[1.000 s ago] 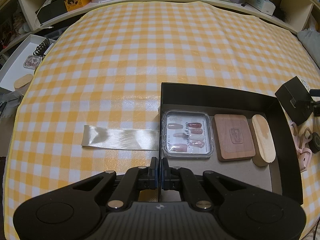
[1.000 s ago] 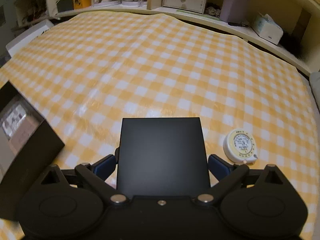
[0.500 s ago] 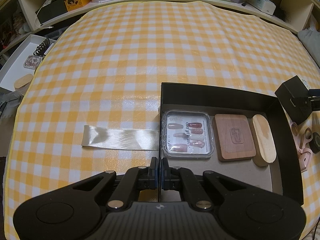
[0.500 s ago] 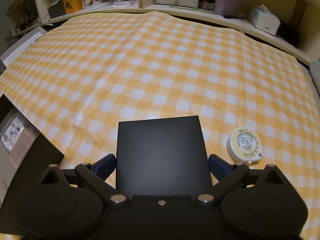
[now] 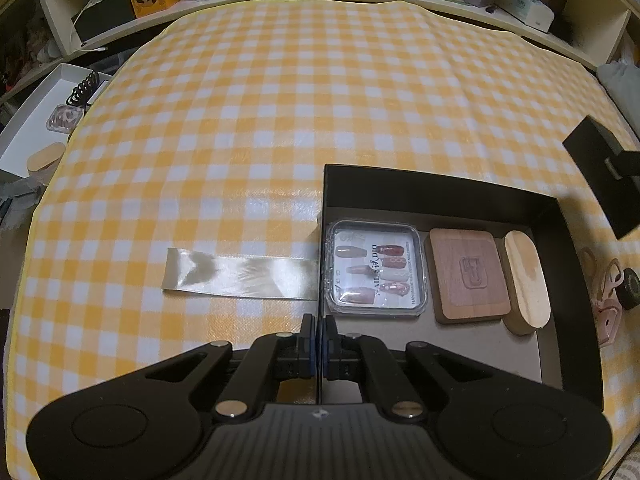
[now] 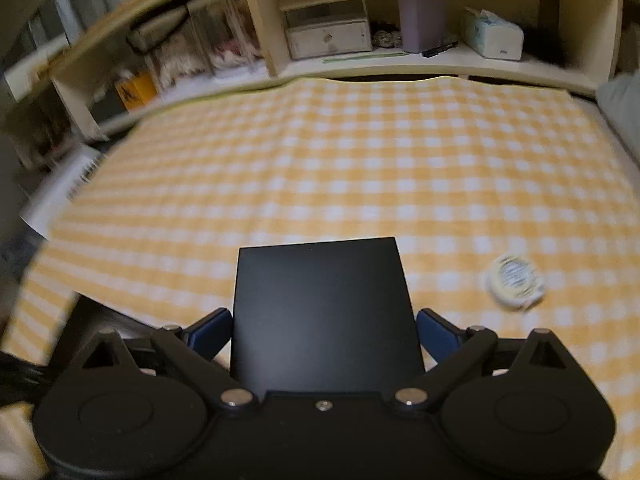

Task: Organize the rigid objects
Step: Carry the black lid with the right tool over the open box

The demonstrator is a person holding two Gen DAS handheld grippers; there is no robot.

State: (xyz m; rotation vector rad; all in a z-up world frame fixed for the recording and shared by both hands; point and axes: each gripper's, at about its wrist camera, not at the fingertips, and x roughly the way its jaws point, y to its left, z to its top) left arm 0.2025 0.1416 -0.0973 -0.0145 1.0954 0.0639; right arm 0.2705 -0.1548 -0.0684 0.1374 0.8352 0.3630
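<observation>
One yellow-checked tablecloth (image 5: 280, 120) covered the table, and on it sat one black open box (image 5: 440, 188), its thin left wall pinched in the closed left gripper (image 5: 319, 332). Inside lay three items in a row: one clear nail-tip case (image 5: 374, 268), one square wooden block (image 5: 468, 276), one oval wooden piece (image 5: 524, 282). The right gripper (image 6: 324, 328), jaws spread wide, clamped one plain matte black box (image 6: 324, 308) above the cloth!

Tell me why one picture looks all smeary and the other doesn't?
Right wrist view: motion blur smears the checked cloth and the round tape measure; only the black box in the right gripper stays crisp. Left wrist view: sharp, with glare on the ribbon.
</observation>
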